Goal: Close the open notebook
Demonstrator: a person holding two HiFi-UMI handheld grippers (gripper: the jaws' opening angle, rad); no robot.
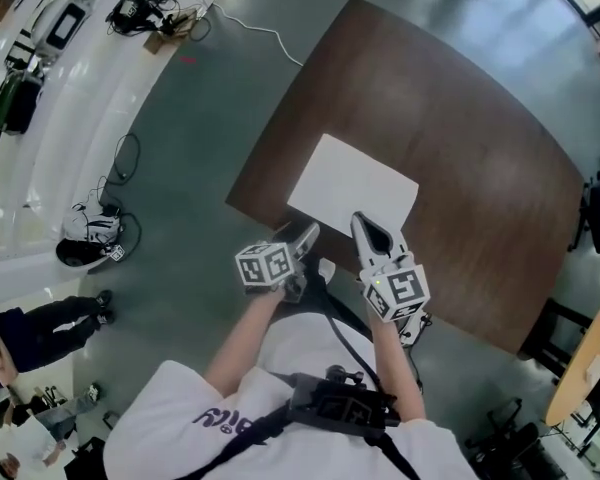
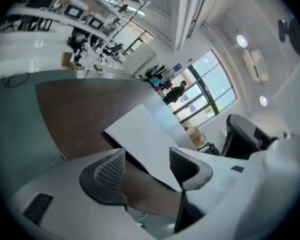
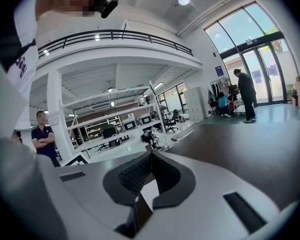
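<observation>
1. While the notebook [image 1: 352,190] lies flat and white at the centre of the frame, on the near part of the brown table [image 1: 460,118], both grippers are held at its lower edge, presumably so that a cover can be reached.
2. The left gripper [image 2: 147,166] is seen with its jaws spread wide and nothing gripped; the notebook's near corner is framed beyond them, likely as the target.
3. The right gripper [image 3: 151,156] is shown closed, tips meeting, with nothing held, at the page's lower right edge, perhaps to steady it.
</observation>
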